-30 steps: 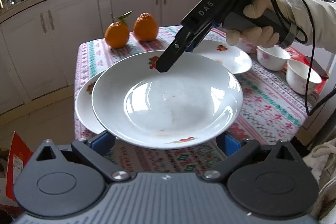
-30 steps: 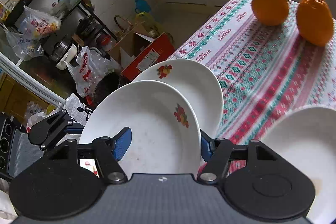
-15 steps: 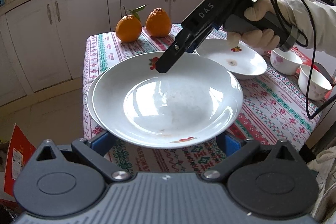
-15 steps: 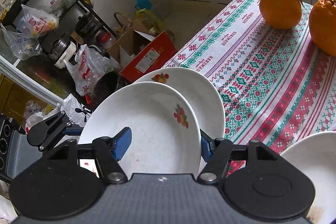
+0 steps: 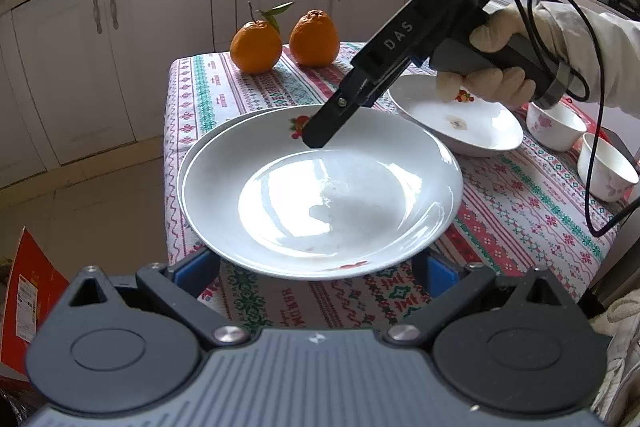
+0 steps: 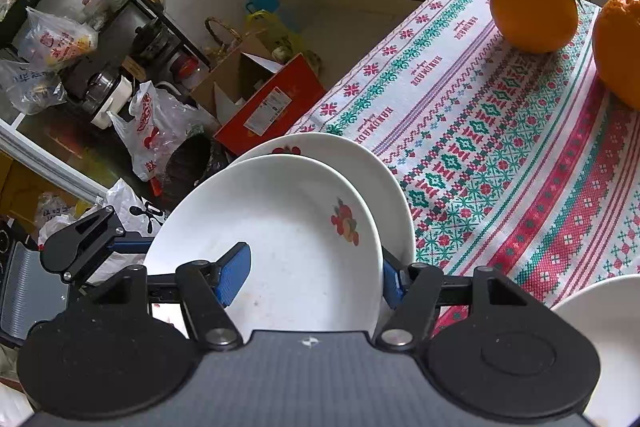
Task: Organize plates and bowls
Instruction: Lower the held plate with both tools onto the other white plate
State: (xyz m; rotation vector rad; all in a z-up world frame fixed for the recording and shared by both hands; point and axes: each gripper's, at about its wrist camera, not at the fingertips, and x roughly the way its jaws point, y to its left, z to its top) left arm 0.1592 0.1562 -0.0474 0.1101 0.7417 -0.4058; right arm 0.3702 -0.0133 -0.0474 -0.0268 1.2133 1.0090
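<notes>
At the left, over the near left corner of the patterned tablecloth (image 5: 256, 95), the top plate (image 5: 320, 191) sits almost squarely over a second plate (image 5: 188, 163), of which only a thin crescent of rim shows; whether the two touch cannot be told. The left gripper (image 5: 316, 267) spreads its blue pads wide, one at either side of the top plate's near rim, both mostly hidden under it. The right gripper (image 5: 316, 135) pinches the plate's far rim, one finger above, the other hidden below. Two oranges (image 5: 256, 45) stand at the far edge. Right of these lies a third plate (image 5: 472, 131), partly behind the gloved hand, then two bowls (image 5: 556, 125), the nearer one cut off.
</notes>
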